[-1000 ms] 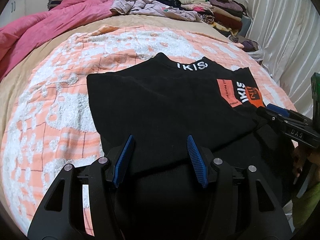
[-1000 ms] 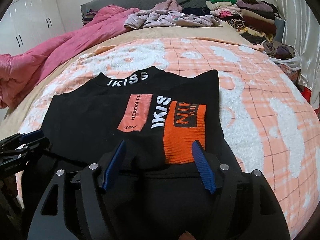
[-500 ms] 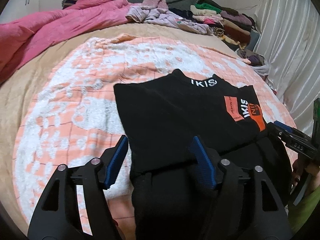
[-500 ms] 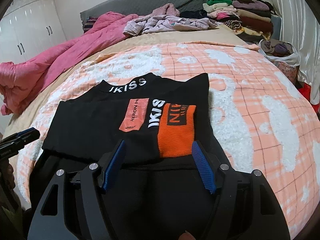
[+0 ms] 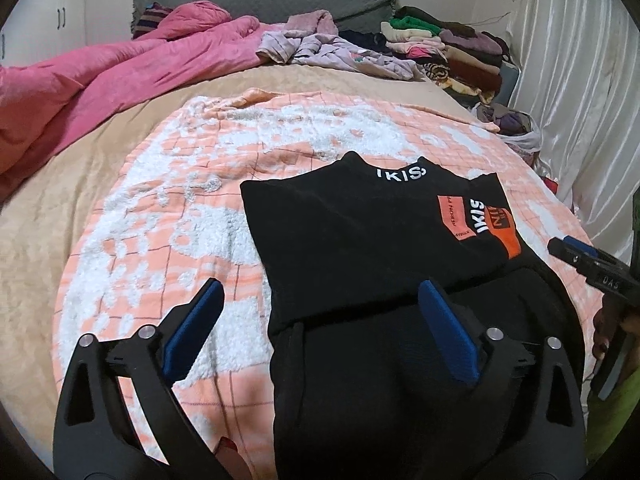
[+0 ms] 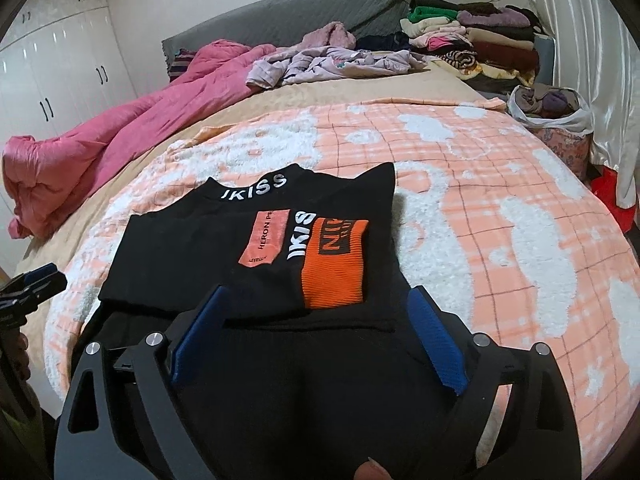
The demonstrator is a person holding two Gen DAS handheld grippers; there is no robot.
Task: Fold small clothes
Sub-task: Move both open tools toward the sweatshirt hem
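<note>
so both claws letting go – left gripper [image 5: 320,308] jaws opening wide, nothing pinched, black top's [image 5: 360,232] left edge lying flat between and just past blue fingers [image 5: 448,340]. right gripper [image 6: 318,316] same deal, jaws opening, nothing clamped, orange patch [image 6: 334,264] just ahead of its tips. top spread folded on peach checked blanket [image 6: 500,200] – pink duvet [image 5: 100,92] and stacked clothes pile [image 6: 480,44] well beyond both claws.

Before you, the beige-sheeted bed [image 5: 100,168] carries an orange-and-white checked fleece blanket [image 5: 168,216], a crumpled pink quilt [image 6: 120,128], loose lilac clothes [image 6: 332,62] and stacked folded garments [image 6: 480,40]; a black folded top [image 6: 208,248] lies on the blanket.
</note>
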